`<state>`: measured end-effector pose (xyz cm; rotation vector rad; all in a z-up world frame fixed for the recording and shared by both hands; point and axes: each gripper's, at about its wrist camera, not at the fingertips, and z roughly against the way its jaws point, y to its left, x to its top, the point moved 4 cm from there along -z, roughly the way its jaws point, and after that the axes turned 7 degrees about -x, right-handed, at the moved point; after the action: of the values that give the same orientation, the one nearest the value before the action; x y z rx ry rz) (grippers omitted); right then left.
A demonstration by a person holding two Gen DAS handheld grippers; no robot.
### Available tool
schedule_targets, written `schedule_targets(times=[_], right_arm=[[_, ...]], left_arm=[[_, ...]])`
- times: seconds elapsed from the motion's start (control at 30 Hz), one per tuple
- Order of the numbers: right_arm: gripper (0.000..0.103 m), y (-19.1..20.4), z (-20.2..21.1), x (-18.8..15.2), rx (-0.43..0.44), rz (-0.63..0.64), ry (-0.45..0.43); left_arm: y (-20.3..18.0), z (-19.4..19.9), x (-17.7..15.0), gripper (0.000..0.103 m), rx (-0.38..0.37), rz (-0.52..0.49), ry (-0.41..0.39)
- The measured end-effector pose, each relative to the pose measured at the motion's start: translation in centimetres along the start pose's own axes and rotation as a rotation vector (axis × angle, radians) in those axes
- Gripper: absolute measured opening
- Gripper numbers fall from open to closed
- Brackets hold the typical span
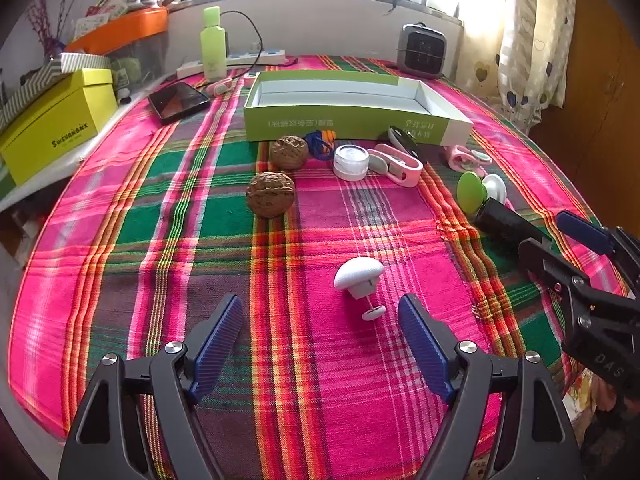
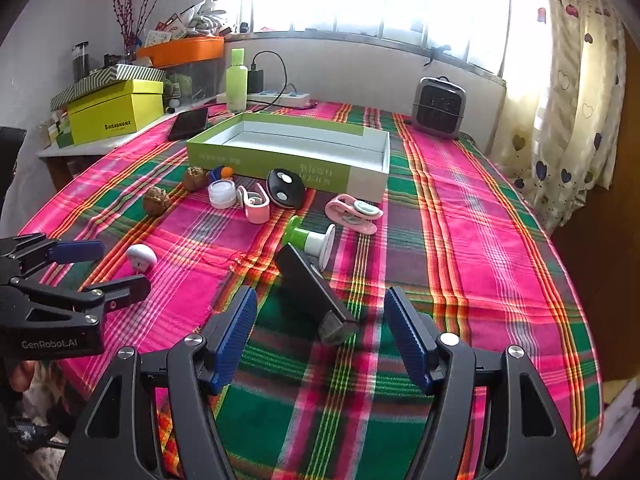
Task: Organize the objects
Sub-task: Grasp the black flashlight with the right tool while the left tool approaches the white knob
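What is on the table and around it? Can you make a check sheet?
Surface: pink and green plaid tablecloth.
Job's things: open green cardboard tray, inside looks bare; two brown walnuts; white mushroom-shaped gadget; black rectangular block; pink clips.
Clutter: green plastic bottle, black phone, yellow box.
Grippers: left gripper open; right gripper open around the block.
Cables: black cord into white power strip.
Surroundings: window, heart curtain.

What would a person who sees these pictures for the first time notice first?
First the bright plaid cloth in pink and green that covers the whole table. Next the open green box at the far middle, empty, with small things scattered before it, among them two walnuts. Nearest, the open left gripper faces a white mushroom-shaped piece, and the open right gripper a black bar.
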<state>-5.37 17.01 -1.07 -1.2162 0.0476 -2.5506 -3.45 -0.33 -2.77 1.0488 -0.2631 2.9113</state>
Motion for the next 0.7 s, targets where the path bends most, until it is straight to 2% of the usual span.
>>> schedule_targets(times=[0.3, 0.4, 0.53, 0.6, 0.7], right_arm=[[0.036, -0.8, -1.4, -0.3, 0.044, -0.013, 0.062], [0.033, -1.0, -1.3, -0.2, 0.065, -0.029, 0.069], [0.025, -1.6, -1.3, 0.0, 0.149, -0.095, 0.1], [0.025, -1.8, -1.4, -0.1, 0.172, -0.121, 0.114], [0.025, -2.9, -1.8, -0.3, 0.255, -0.215, 0.15]], left_arm=[[0.2, -0.5, 0.7, 0.077, 0.011, 0.001, -0.007], [0.4, -0.7, 0.9, 0.075, 0.011, 0.004, -0.008], [0.4, -0.7, 1.0, 0.075, 0.014, 0.003, -0.009], [0.5, -0.7, 1.0, 0.075, 0.018, 0.001, -0.008], [0.4, -0.8, 1.2, 0.075, 0.023, -0.001, -0.008]])
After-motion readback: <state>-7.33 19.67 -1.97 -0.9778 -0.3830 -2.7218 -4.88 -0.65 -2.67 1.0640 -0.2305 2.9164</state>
